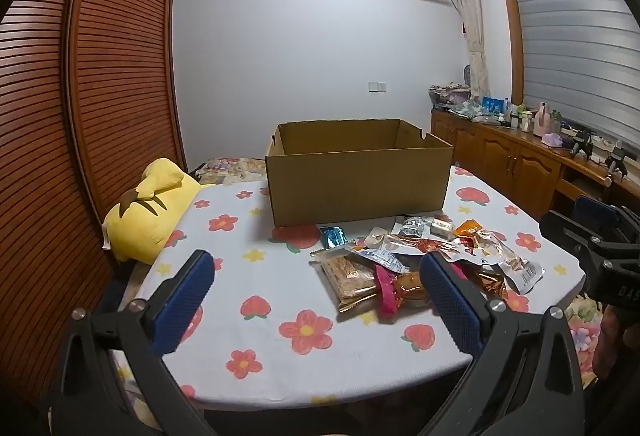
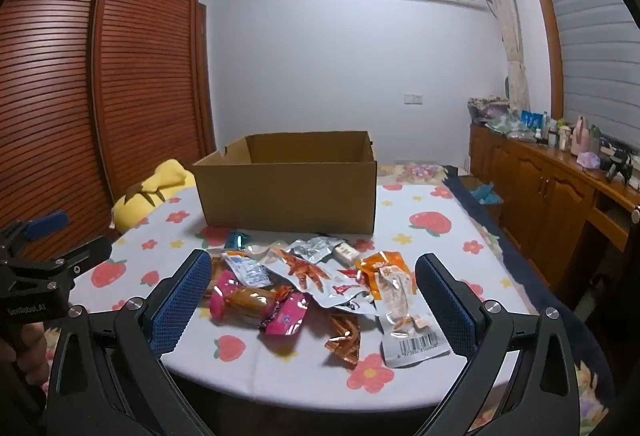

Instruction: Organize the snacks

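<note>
Your left gripper (image 1: 316, 296) spread wide, nothing between blue pads, hovering above near edge of flower-printed white tablecloth (image 1: 248, 316). Your right gripper (image 2: 313, 300) likewise spread wide, empty, poised over loose pile of foil and plastic snack packets (image 2: 320, 284). Pile lies on cloth just in front of open brown cardboard box (image 2: 288, 192), apart from it. Pink-ended wrapped cake (image 2: 256, 306) nearest your right gripper's left finger; barcode-printed clear packet (image 2: 412, 332) near its right finger. Yellow plush toy (image 1: 148, 212) at table's left edge.
</note>
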